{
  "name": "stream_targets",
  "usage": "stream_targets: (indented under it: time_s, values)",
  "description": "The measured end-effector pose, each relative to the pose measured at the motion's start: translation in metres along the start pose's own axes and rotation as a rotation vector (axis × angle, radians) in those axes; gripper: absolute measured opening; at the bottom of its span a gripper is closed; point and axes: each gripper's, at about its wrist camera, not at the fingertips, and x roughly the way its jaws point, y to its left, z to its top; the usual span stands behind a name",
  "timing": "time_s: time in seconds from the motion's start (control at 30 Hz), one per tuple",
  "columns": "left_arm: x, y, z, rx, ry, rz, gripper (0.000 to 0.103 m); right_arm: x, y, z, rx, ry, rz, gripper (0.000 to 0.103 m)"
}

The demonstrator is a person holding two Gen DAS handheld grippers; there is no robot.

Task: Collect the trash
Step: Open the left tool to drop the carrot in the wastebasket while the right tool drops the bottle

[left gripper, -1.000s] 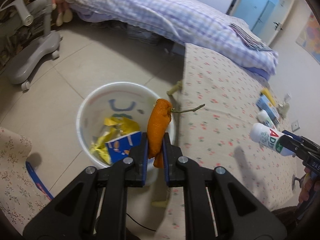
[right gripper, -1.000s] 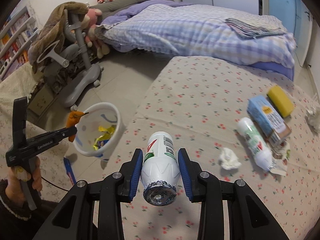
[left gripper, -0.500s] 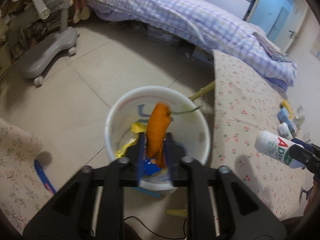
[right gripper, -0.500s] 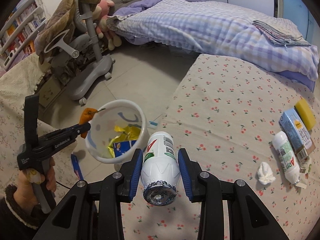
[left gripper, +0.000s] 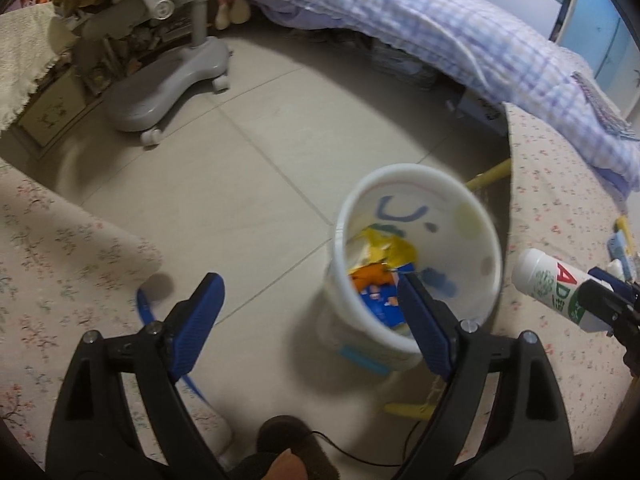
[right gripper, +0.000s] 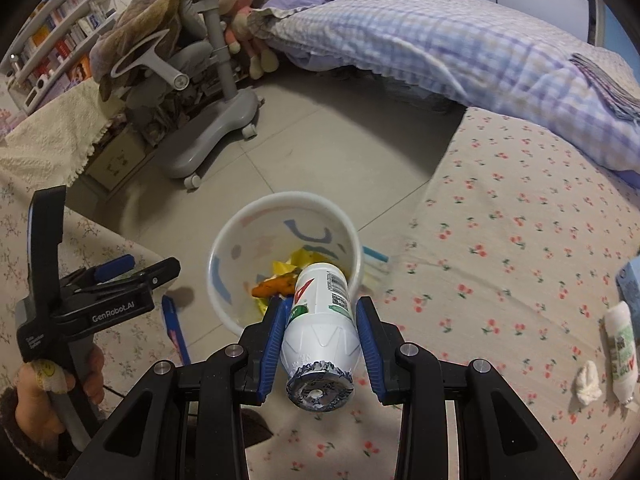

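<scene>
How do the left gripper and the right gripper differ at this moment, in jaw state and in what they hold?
The left gripper has its jaws spread wide and holds nothing; the right gripper is shut on the white bottle. The left gripper sits beside the white bin, while the right gripper's bottle points into it. Both have blue pads on black frames.

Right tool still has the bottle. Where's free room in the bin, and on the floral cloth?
In the white bin, trash piles on the floor: orange peel, yellow wrappers; the space above is free. The bottle sits in the right tool, near the rim. The floral cloth is bare between bin and blue carton; the right edge is crowded.
</scene>
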Motion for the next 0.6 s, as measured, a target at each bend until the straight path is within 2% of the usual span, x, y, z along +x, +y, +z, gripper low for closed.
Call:
stream_targets:
  time_s: [0.27, 0.47, 0.53, 0.57, 0.6]
  values:
    - [0.002, 0.013, 0.003, -0.016, 0.010, 0.029, 0.090, 0.044, 0.012, 0.013, 0.019, 0.048, 0.029, 0.037]
    - [0.001, 0.010, 0.003, -0.001, 0.008, 0.017, 0.090, 0.053, 0.011, 0.019, 0.042, 0.028, 0.049, 0.039]
    - [0.000, 0.008, 0.002, 0.005, 0.007, 0.014, 0.090, 0.051, 0.010, 0.020, 0.045, 0.012, 0.061, 0.056]
    - [0.000, 0.008, 0.002, 0.006, 0.007, 0.013, 0.090, 0.049, 0.009, 0.021, 0.055, 0.002, 0.061, 0.070]
    - [0.000, 0.008, 0.002, 0.009, 0.007, 0.012, 0.090, 0.044, 0.006, 0.021, 0.067, -0.013, 0.063, 0.072]
